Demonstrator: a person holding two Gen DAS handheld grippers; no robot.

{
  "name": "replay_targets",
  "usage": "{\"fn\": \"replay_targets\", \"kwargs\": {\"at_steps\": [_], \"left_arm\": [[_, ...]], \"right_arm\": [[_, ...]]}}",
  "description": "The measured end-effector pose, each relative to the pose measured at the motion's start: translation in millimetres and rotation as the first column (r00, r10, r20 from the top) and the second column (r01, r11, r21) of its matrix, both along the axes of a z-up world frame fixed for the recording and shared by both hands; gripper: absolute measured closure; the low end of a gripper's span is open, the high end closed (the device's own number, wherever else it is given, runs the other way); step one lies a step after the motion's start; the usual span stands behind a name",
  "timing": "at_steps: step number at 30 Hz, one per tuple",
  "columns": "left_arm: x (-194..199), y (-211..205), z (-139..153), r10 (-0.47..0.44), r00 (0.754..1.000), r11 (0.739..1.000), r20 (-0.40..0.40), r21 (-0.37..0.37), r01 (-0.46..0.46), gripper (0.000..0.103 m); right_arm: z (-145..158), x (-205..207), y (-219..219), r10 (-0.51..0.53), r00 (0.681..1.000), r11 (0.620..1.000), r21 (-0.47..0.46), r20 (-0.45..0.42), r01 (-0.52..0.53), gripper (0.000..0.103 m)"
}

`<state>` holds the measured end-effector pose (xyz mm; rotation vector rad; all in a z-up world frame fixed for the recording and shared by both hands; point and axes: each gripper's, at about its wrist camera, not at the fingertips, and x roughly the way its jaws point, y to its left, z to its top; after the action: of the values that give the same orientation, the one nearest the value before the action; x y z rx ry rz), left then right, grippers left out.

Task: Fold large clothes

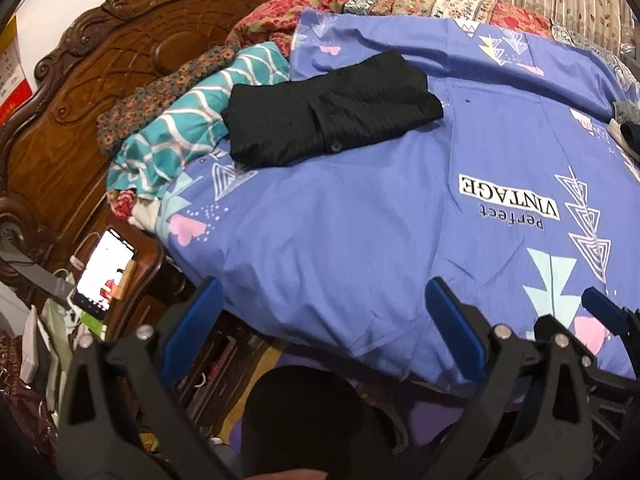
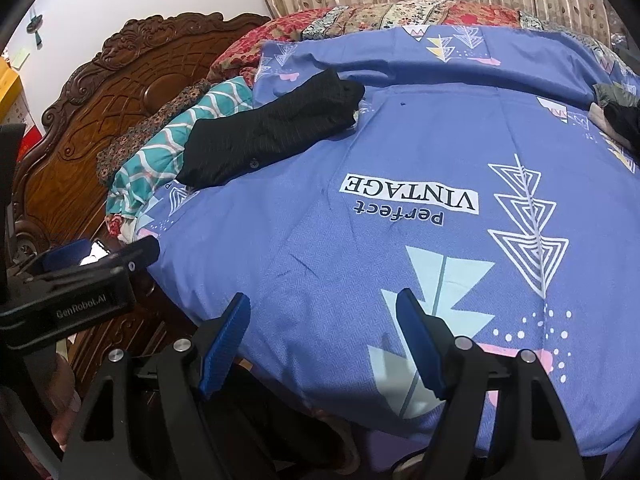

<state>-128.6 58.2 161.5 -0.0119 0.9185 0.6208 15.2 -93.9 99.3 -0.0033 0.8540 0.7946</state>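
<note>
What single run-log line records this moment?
left gripper: open, empty | right gripper: open, empty | black garment: folded, on blue sheet | more clothes: unfolded, right edge

Black pinstriped shirt [image 1: 332,110], periwinkle bedsheet [image 1: 360,220]

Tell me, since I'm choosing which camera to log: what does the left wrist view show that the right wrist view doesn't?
Only the left wrist view shows the whole lit phone on the wooden bedside stand, plus clutter below it. Only the right wrist view shows the left gripper from the side, its body marked GenRobot.AI. Both share the folded black garment on the blue sheet, the teal pillow, the carved headboard and open fingers.
</note>
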Motion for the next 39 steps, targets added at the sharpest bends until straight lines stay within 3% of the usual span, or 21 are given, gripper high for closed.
{"fn": "replay_targets", "kwargs": {"at_steps": [12,24,39], "left_arm": [[-1.5,0.7,-16.1,-0.012,0.999,0.997,-0.047,-0.071,0.009,0.006],[-1.5,-11.0,-35.1,-0.062,0.993,0.994,-0.097,-0.097,0.052,0.006],[-0.1,-13.8,-39.2,-0.066,0.992,0.992,-0.107,-0.112,0.054,0.006]], "right_arm": [[-6.1,1.3,0.9,-0.016,0.999,1.000,-0.008,-0.031,0.016,0.011],[-11.5,6.5,-2.7,-0.046,0.998,0.999,-0.015,-0.054,0.045,0.011],[-14.5,7.8,-2.6,-0.051,0.997,0.998,-0.025,-0.064,0.049,0.011]]}}
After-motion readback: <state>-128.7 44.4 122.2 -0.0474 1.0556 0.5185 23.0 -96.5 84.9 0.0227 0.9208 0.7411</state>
